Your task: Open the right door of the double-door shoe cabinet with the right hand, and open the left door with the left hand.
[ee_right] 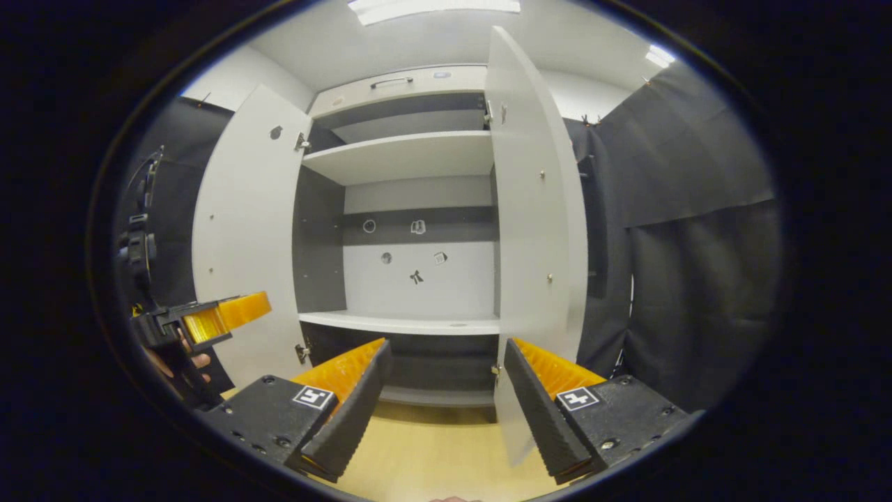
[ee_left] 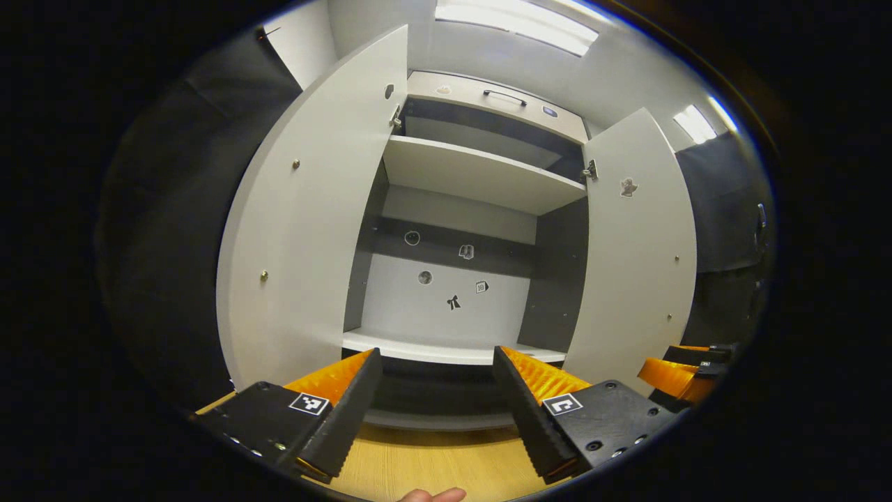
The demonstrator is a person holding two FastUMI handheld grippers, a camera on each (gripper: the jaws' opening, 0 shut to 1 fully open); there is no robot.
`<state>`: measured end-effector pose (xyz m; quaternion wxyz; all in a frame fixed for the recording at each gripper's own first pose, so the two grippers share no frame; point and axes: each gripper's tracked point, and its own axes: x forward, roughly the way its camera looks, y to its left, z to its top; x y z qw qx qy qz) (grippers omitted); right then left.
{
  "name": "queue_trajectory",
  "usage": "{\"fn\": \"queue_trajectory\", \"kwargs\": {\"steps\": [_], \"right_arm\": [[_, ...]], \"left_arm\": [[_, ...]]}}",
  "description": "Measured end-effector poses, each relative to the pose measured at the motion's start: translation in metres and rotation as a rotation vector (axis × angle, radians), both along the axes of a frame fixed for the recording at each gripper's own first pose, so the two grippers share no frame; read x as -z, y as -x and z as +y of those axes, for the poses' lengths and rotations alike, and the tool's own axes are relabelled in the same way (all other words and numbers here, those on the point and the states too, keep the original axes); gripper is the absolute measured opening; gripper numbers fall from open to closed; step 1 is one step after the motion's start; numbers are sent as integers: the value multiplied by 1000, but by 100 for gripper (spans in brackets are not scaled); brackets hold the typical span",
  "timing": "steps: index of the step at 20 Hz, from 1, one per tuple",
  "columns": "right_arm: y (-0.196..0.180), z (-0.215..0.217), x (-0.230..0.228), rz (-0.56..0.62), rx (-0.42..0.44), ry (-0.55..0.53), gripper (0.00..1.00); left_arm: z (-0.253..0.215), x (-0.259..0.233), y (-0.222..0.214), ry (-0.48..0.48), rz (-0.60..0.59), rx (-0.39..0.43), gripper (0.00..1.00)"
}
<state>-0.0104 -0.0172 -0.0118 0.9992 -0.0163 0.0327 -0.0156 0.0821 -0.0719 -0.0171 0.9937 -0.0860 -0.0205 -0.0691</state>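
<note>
The white shoe cabinet stands with both doors swung wide. In the left gripper view its left door hangs at the left and its right door at the right. My left gripper is open in front of the cabinet, nothing between its fingers. The right gripper peeks in at the lower right there. In the right gripper view the right door stands edge-on just ahead, and the left door is farther left. My right gripper is open and empty. The left gripper shows at the left, held by a hand.
Inside are white shelves and a back panel with small stickers. A drawer with a dark handle tops the cabinet. The floor is light wood. Black cloth hangs on both sides.
</note>
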Motion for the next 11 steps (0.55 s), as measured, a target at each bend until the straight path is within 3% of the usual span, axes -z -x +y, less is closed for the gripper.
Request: {"fn": "queue_trajectory", "kwargs": {"steps": [2, 3, 8, 11], "right_arm": [[-2, -7, -1, -10, 16, -1, 100], [-1, -9, 0, -11, 19, -9, 100], [-3, -3, -3, -26, -2, -53, 100], [-4, 3, -6, -45, -20, -37, 100]], "left_arm": [[11, 2, -1, -28, 14, -58, 100], [14, 1, -1, -42, 11, -74, 95], [24, -4, 5, -132, 3, -152, 95], [15, -7, 10, -163, -11, -139, 95]]}}
